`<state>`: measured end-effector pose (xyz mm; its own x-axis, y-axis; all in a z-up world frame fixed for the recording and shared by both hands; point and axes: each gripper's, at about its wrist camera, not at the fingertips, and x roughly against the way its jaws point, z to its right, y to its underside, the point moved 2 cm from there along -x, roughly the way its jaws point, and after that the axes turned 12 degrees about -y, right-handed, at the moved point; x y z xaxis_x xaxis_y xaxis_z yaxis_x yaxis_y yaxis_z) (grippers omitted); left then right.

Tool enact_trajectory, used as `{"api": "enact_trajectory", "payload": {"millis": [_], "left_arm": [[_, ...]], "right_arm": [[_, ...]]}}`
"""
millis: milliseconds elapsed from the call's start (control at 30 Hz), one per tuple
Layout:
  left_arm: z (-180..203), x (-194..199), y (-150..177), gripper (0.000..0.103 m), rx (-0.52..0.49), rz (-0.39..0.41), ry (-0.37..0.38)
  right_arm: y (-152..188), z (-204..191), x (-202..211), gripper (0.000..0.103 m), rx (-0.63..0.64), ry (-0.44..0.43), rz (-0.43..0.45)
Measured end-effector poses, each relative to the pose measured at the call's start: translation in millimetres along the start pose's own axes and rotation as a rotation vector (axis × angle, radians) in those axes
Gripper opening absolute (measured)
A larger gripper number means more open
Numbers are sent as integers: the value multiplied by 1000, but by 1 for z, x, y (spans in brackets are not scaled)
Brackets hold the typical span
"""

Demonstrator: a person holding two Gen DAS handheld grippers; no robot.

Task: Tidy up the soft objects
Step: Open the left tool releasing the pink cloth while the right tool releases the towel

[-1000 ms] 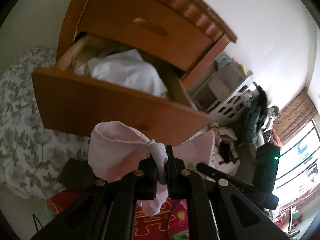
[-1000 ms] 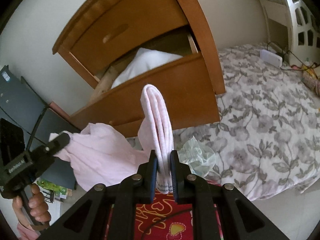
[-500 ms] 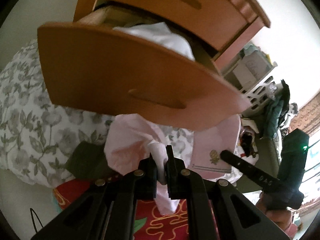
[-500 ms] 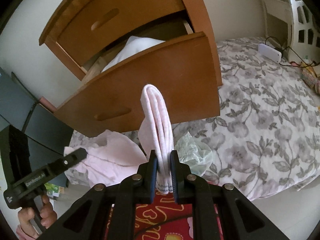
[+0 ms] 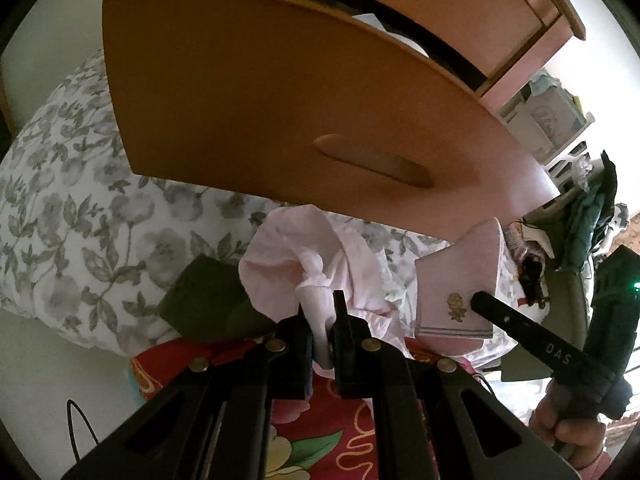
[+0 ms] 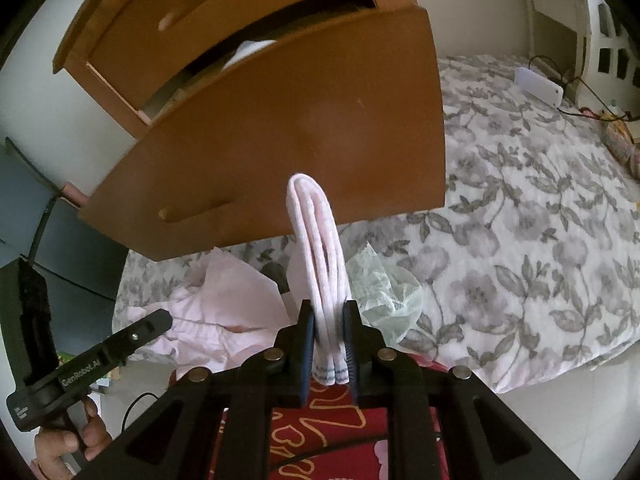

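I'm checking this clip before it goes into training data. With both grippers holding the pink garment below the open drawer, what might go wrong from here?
1. The pink garment is pinched by the left gripper at a bunched edge only; it may slip out.
2. The right gripper holds a narrow folded band; loose cloth sags onto the floral bedspread and may drag.
3. The open drawer front overhangs; lifting could snag.

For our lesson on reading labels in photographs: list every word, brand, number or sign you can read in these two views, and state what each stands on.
"GenRobot.AI": on the finger of the left gripper, seen in the right wrist view.
"DAS": on the finger of the right gripper, seen in the left wrist view.
Small white print on the left gripper's body: too small to read.
Gold embroidered emblem on the pink garment: a picture, no readable letters.
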<state>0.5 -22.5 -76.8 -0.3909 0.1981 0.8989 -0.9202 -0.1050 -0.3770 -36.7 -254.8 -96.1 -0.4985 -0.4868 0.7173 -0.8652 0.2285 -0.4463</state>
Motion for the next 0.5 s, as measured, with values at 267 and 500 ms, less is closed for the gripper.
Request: {"api": "enact_trajectory", "payload": {"millis": [267,500], "left_arm": [[-6,-2,0,39,30,-21,-11],[-10,-2,-1,58,54,-26,-28]], "right_arm": [[1,2,-1,39,-14,25,-14],[1,1,0,58,-8,53,-13]]}}
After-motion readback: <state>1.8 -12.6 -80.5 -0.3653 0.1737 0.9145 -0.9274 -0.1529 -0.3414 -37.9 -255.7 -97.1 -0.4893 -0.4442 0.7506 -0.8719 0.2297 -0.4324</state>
